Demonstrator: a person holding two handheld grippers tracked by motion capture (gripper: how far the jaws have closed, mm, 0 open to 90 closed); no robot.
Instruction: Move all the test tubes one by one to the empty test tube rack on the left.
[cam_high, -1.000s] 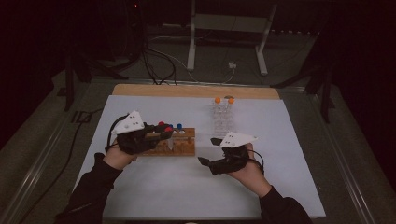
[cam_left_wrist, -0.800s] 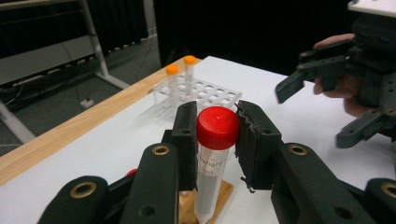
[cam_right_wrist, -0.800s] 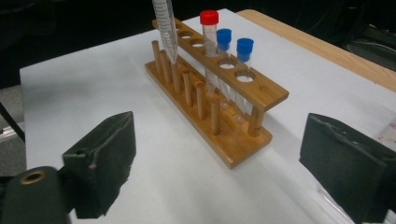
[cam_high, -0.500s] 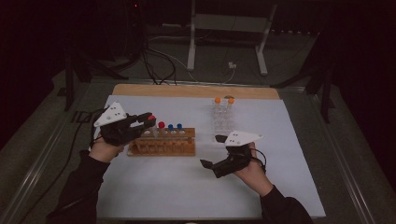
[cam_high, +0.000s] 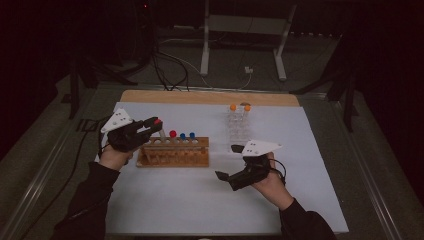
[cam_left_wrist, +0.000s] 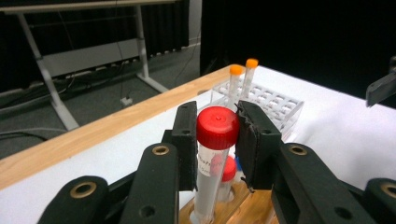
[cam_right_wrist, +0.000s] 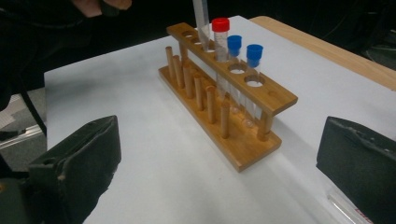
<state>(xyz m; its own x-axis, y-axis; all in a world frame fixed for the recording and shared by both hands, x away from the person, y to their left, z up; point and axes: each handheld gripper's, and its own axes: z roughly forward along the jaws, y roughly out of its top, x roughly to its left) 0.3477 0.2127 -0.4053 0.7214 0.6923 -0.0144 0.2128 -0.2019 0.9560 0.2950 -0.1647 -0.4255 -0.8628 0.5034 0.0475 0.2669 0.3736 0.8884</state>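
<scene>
L gripper (cam_high: 150, 127) sits at 9 o'clock in the high view, held in the L hand (cam_high: 114, 156), forearm coming up from 7 o'clock. Its jaws point toward 3 o'clock, closed on a red-capped tube (cam_left_wrist: 215, 154), pads pressing both sides of the cap. R gripper (cam_high: 231, 161) at approx. 5 o'clock, R hand (cam_high: 270, 180) behind it, forearm from 5 o'clock. Its jaws point to 9 o'clock, spread wide after just opening, nothing betw. them.

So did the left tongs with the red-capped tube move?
Yes. The left tongs, shut on the red-capped tube, slid left along the wooden rack, from over its middle to its left end.
</scene>
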